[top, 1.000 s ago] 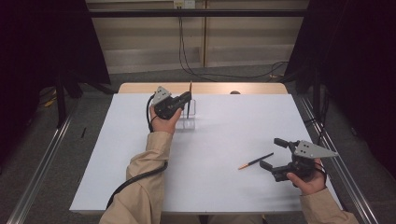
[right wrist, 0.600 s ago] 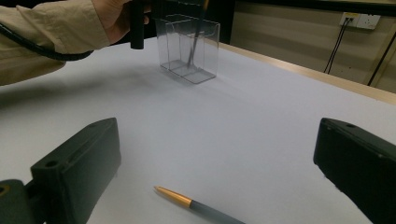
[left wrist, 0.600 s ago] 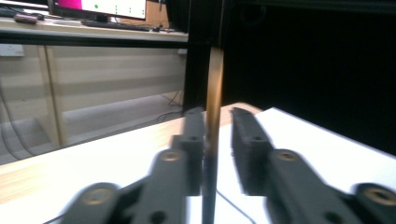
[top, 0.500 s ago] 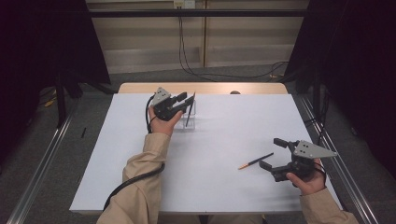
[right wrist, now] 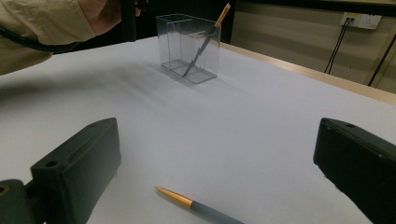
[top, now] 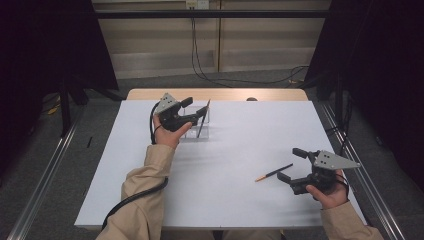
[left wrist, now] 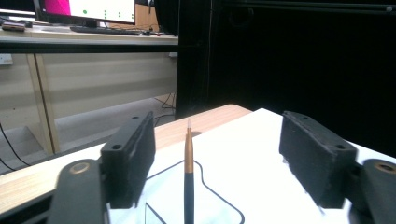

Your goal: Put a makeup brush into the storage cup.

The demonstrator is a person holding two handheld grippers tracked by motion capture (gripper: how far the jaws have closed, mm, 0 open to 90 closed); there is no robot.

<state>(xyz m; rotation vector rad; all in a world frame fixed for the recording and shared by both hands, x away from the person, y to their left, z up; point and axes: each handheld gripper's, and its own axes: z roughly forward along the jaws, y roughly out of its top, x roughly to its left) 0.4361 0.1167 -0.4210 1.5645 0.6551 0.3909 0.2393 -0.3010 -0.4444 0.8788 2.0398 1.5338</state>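
A clear plastic box [top: 196,131] stands at the table's far left-middle, and a dark pen with a gold tip [top: 203,119] leans inside it. My left gripper [top: 204,113] sits just above the box. Its jaws have just been opening, and the pen [left wrist: 188,177] stands free between them, touching neither pad. A second dark pen with a gold tip [top: 273,172] lies flat on the white sheet at the right. My right gripper [top: 291,165] rests open just right of it. In the right gripper view this pen [right wrist: 198,206] lies between the jaws and the box [right wrist: 187,51] is farther off.
A white sheet [top: 240,145] covers the table, with a strip of wooden tabletop [top: 280,94] showing at the far edge. A black outline [left wrist: 219,205] is drawn on the sheet near the box. Metal rails run along both sides on the floor.
The left jaws went from shut on the upright pen to open. The pen now leans free in the box. The right gripper has not moved.
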